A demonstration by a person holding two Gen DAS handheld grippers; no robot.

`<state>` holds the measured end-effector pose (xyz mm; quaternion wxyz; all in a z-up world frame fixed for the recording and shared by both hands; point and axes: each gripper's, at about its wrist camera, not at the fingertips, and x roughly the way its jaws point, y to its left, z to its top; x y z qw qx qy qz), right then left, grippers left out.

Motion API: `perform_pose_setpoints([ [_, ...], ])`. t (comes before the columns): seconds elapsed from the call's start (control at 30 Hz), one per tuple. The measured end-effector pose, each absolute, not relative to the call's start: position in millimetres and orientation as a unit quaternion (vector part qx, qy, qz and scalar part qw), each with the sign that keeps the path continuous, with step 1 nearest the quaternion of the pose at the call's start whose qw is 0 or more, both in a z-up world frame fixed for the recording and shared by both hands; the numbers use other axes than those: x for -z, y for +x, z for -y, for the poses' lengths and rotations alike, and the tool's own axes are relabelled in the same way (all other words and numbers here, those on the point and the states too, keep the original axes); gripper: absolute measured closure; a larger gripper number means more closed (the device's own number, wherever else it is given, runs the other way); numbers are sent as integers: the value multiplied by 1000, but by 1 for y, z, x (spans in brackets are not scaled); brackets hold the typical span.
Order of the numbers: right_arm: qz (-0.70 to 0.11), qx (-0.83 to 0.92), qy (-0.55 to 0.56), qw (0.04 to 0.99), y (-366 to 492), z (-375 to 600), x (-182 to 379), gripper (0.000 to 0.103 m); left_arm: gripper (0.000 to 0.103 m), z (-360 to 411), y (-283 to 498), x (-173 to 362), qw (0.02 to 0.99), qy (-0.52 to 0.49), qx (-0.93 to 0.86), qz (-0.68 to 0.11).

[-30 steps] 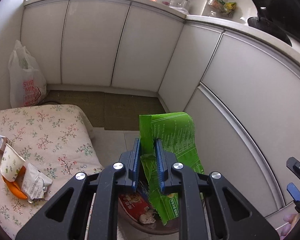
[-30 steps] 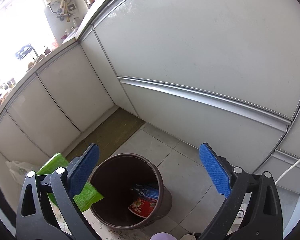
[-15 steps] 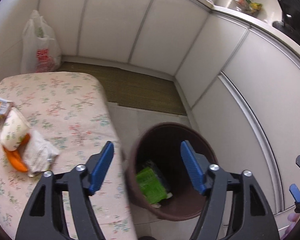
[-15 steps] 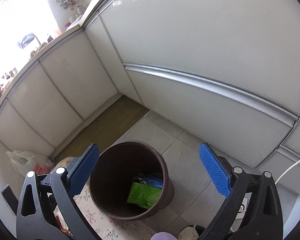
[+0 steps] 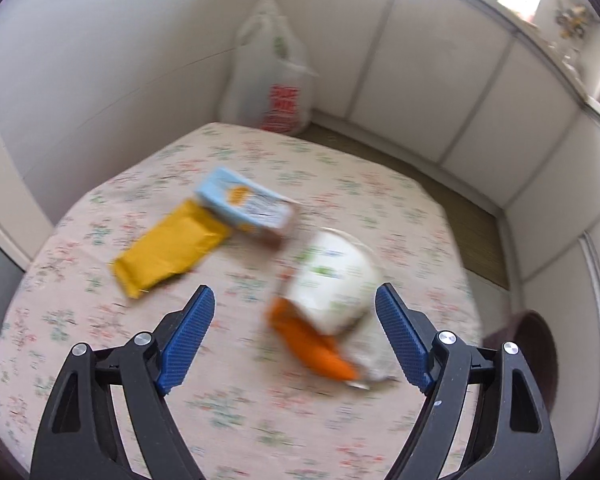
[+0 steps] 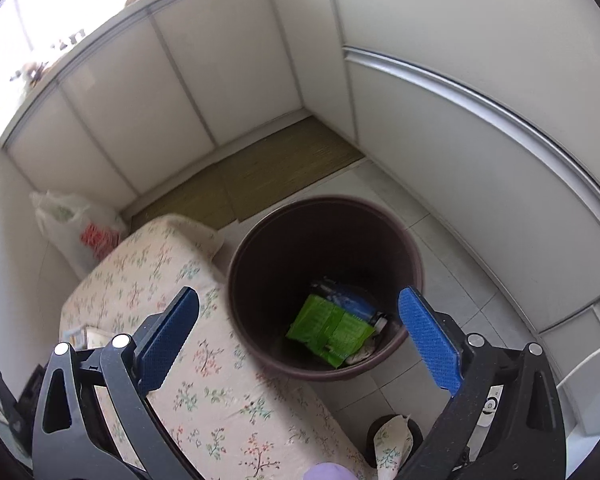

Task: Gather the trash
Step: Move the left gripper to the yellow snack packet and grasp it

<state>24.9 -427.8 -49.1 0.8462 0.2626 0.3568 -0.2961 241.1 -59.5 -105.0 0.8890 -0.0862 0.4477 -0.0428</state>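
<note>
white plastic bag: red block lettering, too blurred to read
blue carton: printed lines and an orange mark, smeared, unreadable
white paper cup: green print, illegible
green packet in bin: fine print, too small to read

The left gripper fills the lower part of its frame, its two blue-padded fingers spread wide apart, one at lower left and one at lower right, with nothing held between them. The right gripper is likewise spread wide and empty, its fingers low in the frame; a pale purple patch at the bottom edge may be a gloved hand
</note>
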Motion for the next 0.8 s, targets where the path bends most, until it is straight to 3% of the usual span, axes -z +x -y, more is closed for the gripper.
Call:
perform_pose_setpoints([
  [0.37,-401,229,211,862,84,354,61,7,22,-55,306,156,856,-107,-21,-505],
  [0.8,-439,214,167,856,123,318,82,7,22,-66,375,209,814,-122,73,-564],
])
